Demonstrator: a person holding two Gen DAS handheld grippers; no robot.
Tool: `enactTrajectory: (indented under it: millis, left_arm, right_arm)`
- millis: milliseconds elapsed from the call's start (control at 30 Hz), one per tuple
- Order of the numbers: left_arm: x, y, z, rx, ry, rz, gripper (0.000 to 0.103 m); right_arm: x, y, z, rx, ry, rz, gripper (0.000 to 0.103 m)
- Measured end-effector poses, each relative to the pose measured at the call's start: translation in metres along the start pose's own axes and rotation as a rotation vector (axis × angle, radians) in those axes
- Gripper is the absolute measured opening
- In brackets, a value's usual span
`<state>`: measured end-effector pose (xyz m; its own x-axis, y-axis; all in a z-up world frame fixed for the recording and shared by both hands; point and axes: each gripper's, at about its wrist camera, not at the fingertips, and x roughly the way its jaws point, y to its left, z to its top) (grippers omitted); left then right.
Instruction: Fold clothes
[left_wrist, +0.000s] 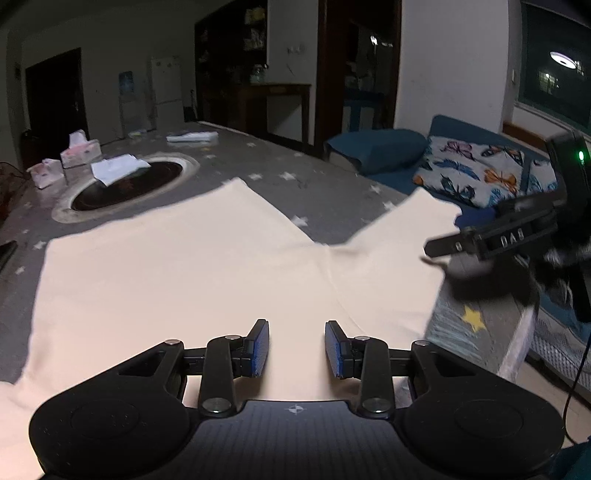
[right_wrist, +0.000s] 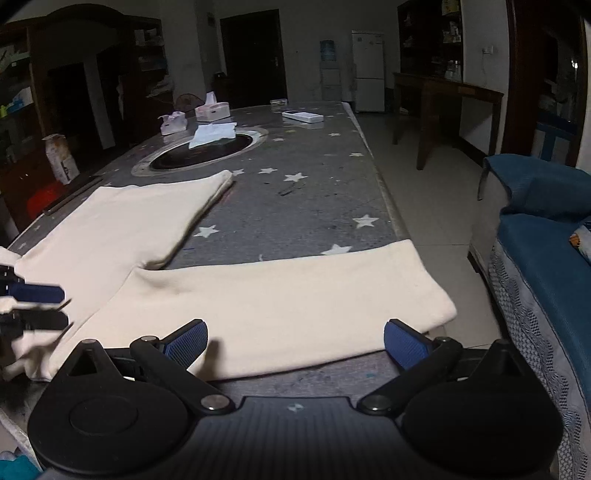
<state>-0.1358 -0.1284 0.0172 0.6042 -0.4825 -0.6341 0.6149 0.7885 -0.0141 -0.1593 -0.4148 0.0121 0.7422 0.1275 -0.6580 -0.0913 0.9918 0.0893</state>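
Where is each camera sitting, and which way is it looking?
Left wrist: sits on the left gripper, looking down its open blue pads over the cream trousers toward the blue sofa; the right gripper shows at right.
Right wrist: sits on the right gripper, pads wide apart, facing along the star-patterned table; the left gripper shows at left.
Shared: trousers, table, tissue boxes, white fridge.

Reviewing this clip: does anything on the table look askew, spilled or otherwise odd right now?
Nothing spilled or damaged. The cream trousers lie flat, legs spread in a V, but the nearer leg's cuff hangs past the table's edge. A loose white paper also overlaps the round dark inset in the tabletop.
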Motion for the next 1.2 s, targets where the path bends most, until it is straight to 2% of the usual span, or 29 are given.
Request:
enactTrajectory:
  millis: [200,300,567,767,967,1200]
  left_arm:
    - [0.000,-0.002,-0.001,-0.007,0.005,0.005,0.046]
    - [-0.002,-0.002,0.000,-0.011,0.001,0.013,0.047]
    - [-0.006,-0.002,0.000,-0.019,-0.005,0.027,0.047]
    - [-0.007,-0.003,0.003,-0.019,-0.013,0.035,0.047]
    - [-0.004,-0.005,0.004,-0.018,-0.004,0.037,0.047]
    - [-0.001,-0.007,0.002,-0.018,0.009,0.043,0.048]
  right_arm:
    - [0.001,-0.001,0.001,0.011,-0.002,-0.027,0.103]
    - [0.000,-0.005,0.001,0.028,-0.007,-0.041,0.102]
    - [-0.003,-0.026,-0.001,0.098,-0.016,-0.097,0.090]
    - [-0.001,-0.046,-0.004,0.166,-0.014,-0.137,0.076]
    - [0.004,-0.062,-0.005,0.247,-0.031,-0.112,0.065]
    - [0.006,-0.075,-0.003,0.279,-0.055,-0.105,0.042]
